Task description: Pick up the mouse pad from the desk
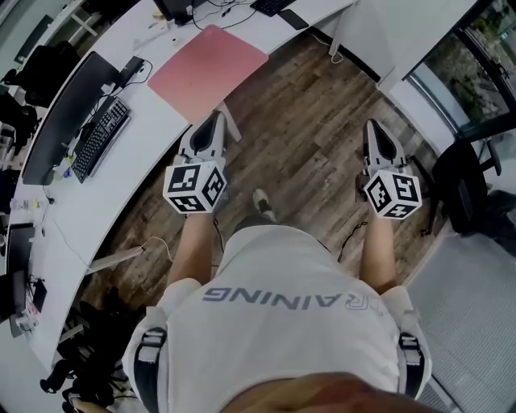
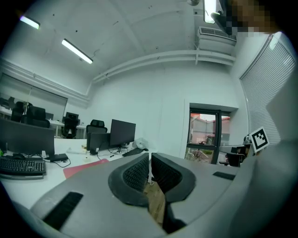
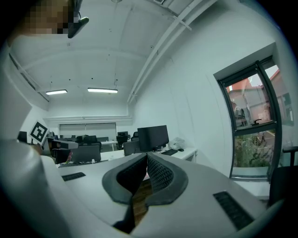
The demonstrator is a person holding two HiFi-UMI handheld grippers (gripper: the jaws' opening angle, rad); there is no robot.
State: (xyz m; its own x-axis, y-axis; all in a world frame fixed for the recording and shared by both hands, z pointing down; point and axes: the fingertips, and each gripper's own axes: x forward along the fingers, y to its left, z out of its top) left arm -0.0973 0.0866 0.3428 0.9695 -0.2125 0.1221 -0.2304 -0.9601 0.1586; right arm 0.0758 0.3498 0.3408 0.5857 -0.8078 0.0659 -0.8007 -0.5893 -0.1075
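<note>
Person: light grey T-shirt (image 1: 282, 274), short sleeves, pale lettering across the back. Dark straps (image 1: 150, 359) w/ buckles at both shoulders. Light shoe (image 1: 262, 203). Left tongs (image 1: 216, 121) & right tongs (image 1: 373, 127): grey shells, black ribbed pads (image 2: 136, 173), each w/ a white cube (image 1: 194, 187) of black square markers.

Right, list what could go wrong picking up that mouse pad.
The left gripper and right gripper are both shut; reaching that way would likely shove the mouse pad rather than grip it. It lies flat on the desk, so a pinch may slip. Cables lie by its far edge and could snag.
</note>
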